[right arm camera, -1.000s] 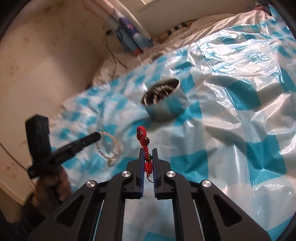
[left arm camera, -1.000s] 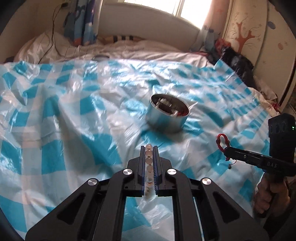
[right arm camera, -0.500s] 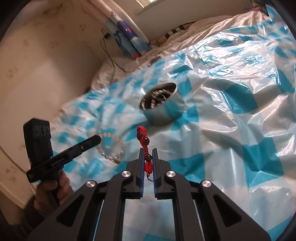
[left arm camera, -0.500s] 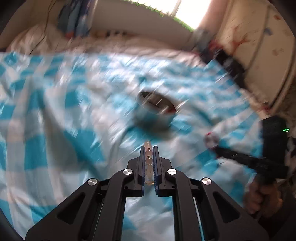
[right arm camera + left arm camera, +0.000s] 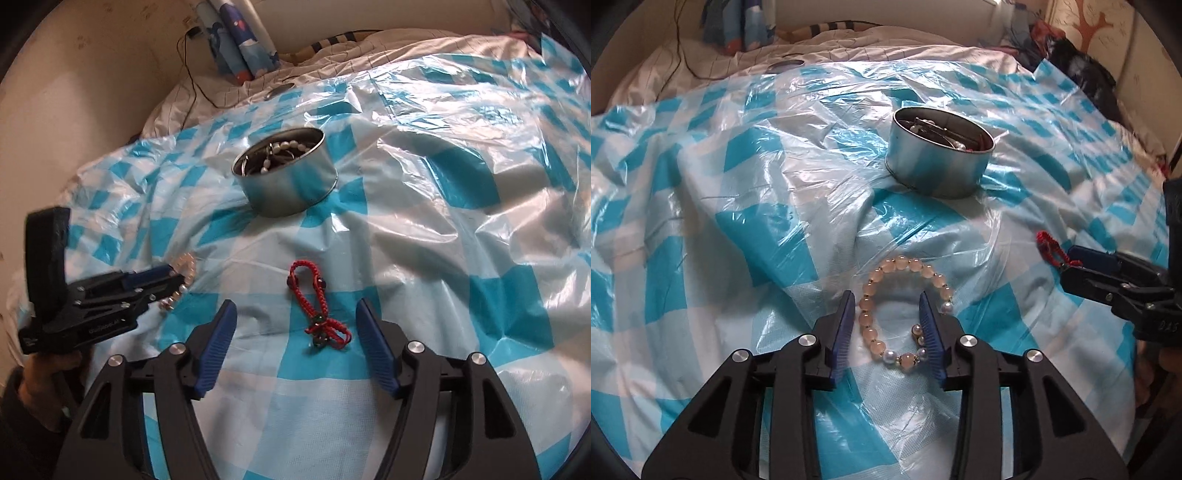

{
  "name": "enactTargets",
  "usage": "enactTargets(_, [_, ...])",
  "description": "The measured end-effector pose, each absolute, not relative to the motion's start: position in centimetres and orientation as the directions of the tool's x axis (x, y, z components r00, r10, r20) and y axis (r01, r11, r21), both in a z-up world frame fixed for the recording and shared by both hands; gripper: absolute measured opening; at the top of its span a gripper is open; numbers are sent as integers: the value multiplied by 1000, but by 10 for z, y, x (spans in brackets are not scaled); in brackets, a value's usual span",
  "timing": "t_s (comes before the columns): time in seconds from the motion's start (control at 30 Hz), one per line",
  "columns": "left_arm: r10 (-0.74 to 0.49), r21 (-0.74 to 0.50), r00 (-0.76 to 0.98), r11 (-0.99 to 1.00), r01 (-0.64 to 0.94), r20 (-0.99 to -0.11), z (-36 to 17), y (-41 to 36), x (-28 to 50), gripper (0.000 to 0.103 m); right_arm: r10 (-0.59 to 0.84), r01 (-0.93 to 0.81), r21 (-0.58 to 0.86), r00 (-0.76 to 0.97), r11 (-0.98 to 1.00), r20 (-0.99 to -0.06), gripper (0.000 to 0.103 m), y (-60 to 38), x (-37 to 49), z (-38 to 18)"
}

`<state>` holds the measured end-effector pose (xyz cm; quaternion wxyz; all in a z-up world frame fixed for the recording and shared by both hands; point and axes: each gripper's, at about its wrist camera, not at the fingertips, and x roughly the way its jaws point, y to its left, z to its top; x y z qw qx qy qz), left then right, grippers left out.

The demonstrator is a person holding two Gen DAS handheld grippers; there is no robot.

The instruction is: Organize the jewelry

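Beyond both bracelets, a round tin sits on checked plastic sheet

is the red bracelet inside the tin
No, the red bracelet lies on the blue checked sheet between the right gripper's opening fingers, apart from the tin.

Very little lettering can be read here. On the side of the left gripper, seen low at the left from the right gripper's camera, a pale raised word stands on the black body behind the jaws, but it is too blurred to spell out, and a small pale mark sits at the body's rear corner, equally unreadable. On the right gripper, seen at the right edge from the left gripper's camera, a short embossed marking stands on the black side plate behind the jaws and looks like three characters, too faint to read for certain.
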<state>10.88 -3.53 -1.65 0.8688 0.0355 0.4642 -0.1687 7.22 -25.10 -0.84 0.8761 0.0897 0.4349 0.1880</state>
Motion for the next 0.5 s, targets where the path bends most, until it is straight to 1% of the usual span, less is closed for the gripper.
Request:
enactTargets(0.03, [-257, -86, 514, 939, 332, -819, -16, -36, 107, 32, 388, -259, 290, 553, 921, -737, 64, -248, 71, -8])
enactTargets(0.07, [-264, -88, 510, 935, 344, -819, -15, -36, 106, 17, 375, -263, 271, 555, 926, -743, 52, -246, 70, -8])
enactTargets(0.1, [-265, -84, 507, 933, 351, -820, -15, -37, 105, 7, 361, -263, 254, 552, 931, -752, 42, -244, 70, -9])
enactTargets(0.13, [-260, -72, 513, 931, 357, -818, -13, -38, 104, 7, 362, -260, 258, 548, 931, -754, 24, -245, 70, -10])
enactTargets(0.17, [-261, -69, 517, 930, 362, -815, -12, -39, 103, 7, 378, -256, 281, 538, 925, -753, 11, -249, 71, -11])
enactTargets(0.27, [-316, -131, 526, 924, 359, -789, -2, -33, 101, 7, 435, -246, 358, 532, 901, -727, 9, -257, 71, -10])
enactTargets(0.33, [-365, -187, 541, 915, 356, -757, 6, -27, 101, 7, 513, -241, 460, 528, 855, -677, 9, -266, 72, -8])
enactTargets(0.37, [-390, -215, 552, 909, 356, -737, 10, -24, 100, 7, 534, -240, 487, 529, 840, -660, 9, -268, 72, -6])
enactTargets(0.4, [-422, -247, 571, 899, 361, -704, 17, -19, 98, 7, 570, -246, 530, 532, 812, -627, 9, -272, 72, -4])
enactTargets(0.5, [-460, -283, 598, 885, 369, -656, 28, -16, 96, 7, 634, -272, 599, 539, 754, -554, 9, -276, 70, 5])
